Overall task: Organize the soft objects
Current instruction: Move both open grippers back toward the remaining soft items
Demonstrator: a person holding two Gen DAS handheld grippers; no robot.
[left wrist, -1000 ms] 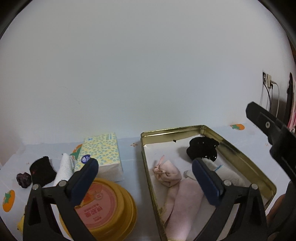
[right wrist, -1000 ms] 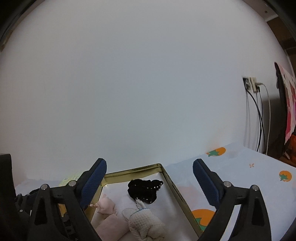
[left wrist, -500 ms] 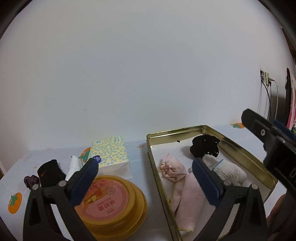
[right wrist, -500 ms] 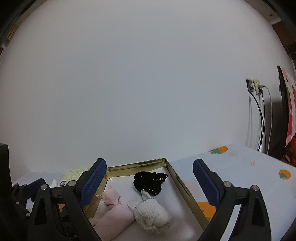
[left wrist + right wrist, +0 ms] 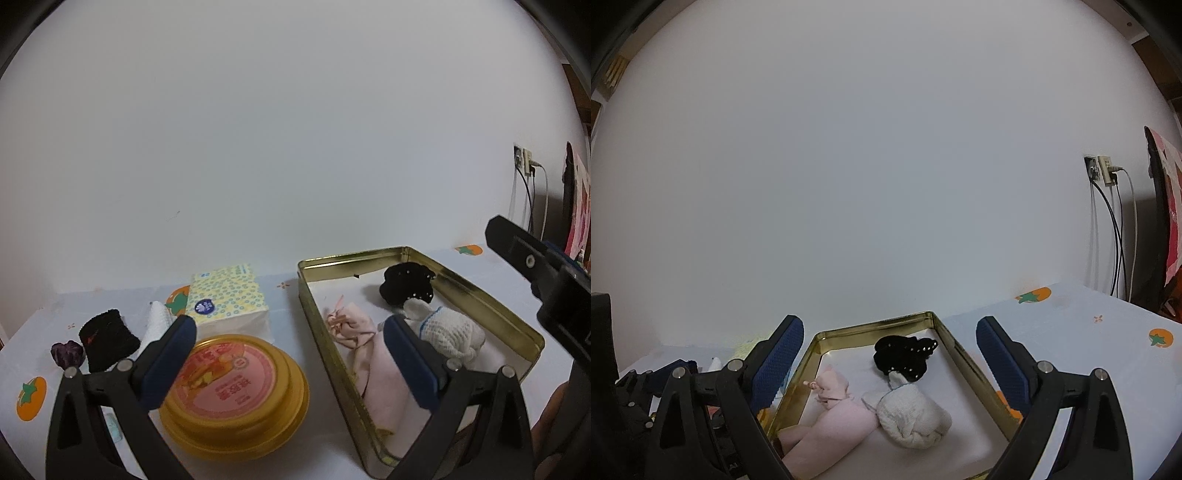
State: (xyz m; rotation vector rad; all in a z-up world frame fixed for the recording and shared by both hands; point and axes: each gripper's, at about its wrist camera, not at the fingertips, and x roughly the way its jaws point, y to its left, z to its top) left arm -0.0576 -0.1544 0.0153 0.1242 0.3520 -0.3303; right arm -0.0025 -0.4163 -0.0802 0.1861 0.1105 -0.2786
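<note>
**Both grippers hanging open over a half-filled tin**

In the left wrist view, going from the left edge: a small purple lump (image 5: 66,352) is lying on the tablecloth (image 5: 37,332), too small to identify. Beside it a black wristband (image 5: 108,339) is resting, then a white cloth (image 5: 157,326) whose lower end is being hidden by the left gripper's (image 5: 286,354) finger. Behind it a tissue pack (image 5: 229,299) is sitting, and in front of that a round yellow lid (image 5: 236,391), partly covered by the same finger. The left gripper's jaws are standing wide apart, holding nothing.

Right of centre the gold tin (image 5: 321,332) is lying with its long axis running from the lower middle toward the upper right of the frame; its near corner is being cut off by the bottom edge. Inside it three soft things are lying: a pink cloth (image 5: 373,373) stretched along the tin's length, knotted end pointing away; a white sock (image 5: 448,330) rolled up, its cuff pointing toward a black scrunchie (image 5: 408,290) at the far end. The right gripper's body is showing at the right edge, cut off.

In the right wrist view, the right gripper (image 5: 890,363) is hovering over the tin (image 5: 942,326) with jaws wide apart and nothing between them. The same three things are showing: pink cloth (image 5: 834,417), sock (image 5: 912,415), scrunchie (image 5: 903,356). The tin's near end is out of frame.
</note>
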